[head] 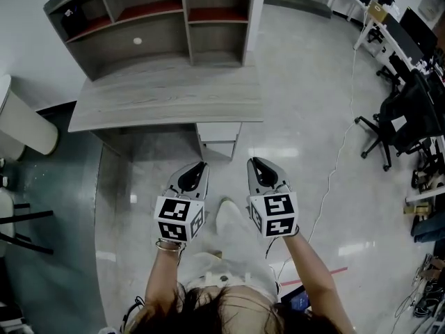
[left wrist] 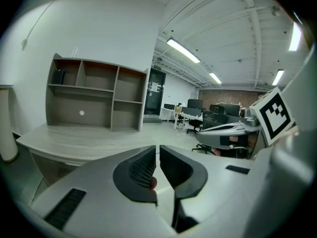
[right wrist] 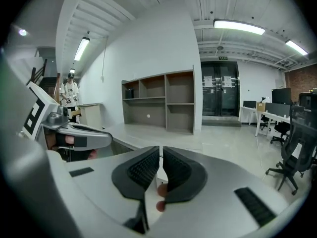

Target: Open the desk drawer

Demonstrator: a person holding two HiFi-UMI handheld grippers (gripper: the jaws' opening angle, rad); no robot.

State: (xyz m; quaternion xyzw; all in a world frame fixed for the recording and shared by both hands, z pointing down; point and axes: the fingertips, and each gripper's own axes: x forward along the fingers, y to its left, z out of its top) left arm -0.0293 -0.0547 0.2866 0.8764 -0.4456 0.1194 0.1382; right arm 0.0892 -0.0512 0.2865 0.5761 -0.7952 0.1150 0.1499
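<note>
A grey wooden desk with a shelf hutch stands ahead of me. Its drawer unit sits under the right end of the desktop, fronts closed. My left gripper and right gripper hover side by side over the floor, short of the drawers, touching nothing. Both are shut with nothing between the jaws. In the left gripper view the left gripper points at the desk; in the right gripper view the right gripper points past the hutch, with the left gripper beside it.
Office chairs and white tables with monitors fill the right side. A white cable runs across the glossy floor. A white cylinder stands left of the desk. A person stands far off in the right gripper view.
</note>
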